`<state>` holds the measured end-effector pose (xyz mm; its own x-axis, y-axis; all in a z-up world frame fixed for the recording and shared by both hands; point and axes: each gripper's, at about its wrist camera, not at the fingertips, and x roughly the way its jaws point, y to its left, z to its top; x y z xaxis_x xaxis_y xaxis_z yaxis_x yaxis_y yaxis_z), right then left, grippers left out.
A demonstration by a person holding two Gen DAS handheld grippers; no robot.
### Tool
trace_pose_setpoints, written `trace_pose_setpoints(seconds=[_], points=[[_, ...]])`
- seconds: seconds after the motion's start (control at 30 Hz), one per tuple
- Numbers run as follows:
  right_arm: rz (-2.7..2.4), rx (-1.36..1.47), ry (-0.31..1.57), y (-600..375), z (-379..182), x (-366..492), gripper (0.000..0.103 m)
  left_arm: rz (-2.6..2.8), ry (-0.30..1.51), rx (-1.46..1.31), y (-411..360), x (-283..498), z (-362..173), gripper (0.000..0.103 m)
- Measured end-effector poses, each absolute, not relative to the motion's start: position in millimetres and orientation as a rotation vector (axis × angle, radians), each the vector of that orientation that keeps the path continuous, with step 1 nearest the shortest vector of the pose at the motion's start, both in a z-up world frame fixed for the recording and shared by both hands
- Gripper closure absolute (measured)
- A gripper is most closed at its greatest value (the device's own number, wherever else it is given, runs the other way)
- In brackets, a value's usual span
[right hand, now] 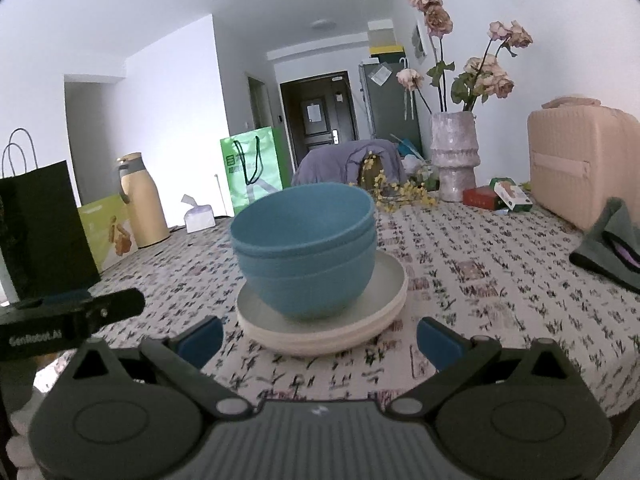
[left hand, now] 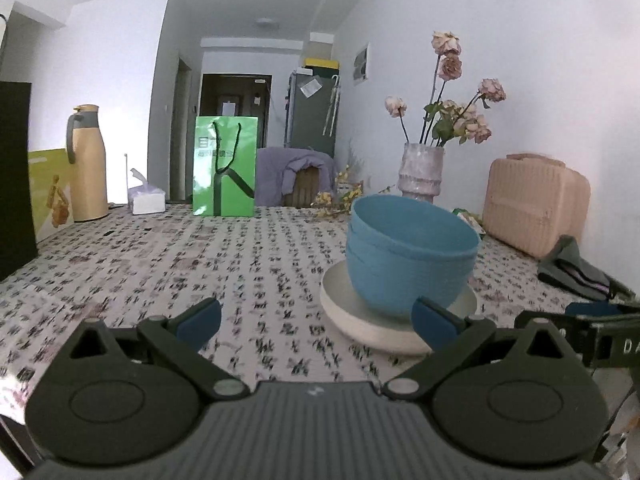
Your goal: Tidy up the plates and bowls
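The left gripper (left hand: 318, 320) and right gripper (right hand: 320, 338) are both spread wide, with nothing held or touched. The nested blue bowls (right hand: 306, 244) are stacked on the cream plates (right hand: 384, 304), seen at twelve o'clock from the right gripper and one o'clock from the left.

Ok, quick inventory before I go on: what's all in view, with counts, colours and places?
bowls: two, blue, nested on the plates
plates: cream, stacked, table centre; count unclear
vase: one, mottled grey, faded flowers, far right
case: one, beige, right edge
green bag: one, far side
black bag: one, left edge
flask: one, tan, far left
tissues: one, white, beside flask
left gripper: open, empty
right gripper: open, empty
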<state>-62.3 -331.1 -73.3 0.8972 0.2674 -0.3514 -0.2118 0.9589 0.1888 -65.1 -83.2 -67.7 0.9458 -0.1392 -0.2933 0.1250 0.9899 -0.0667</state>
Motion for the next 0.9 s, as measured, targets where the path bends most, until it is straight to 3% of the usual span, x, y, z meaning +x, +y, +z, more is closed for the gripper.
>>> trace_pose_setpoints(seconds=[0.9], points=[[0.248,0.104,0.348,-332.1,-78.8,-102.9,0.000,-0.138,0.244,-0.069,-82.2,-117.2,-79.7,0.000]])
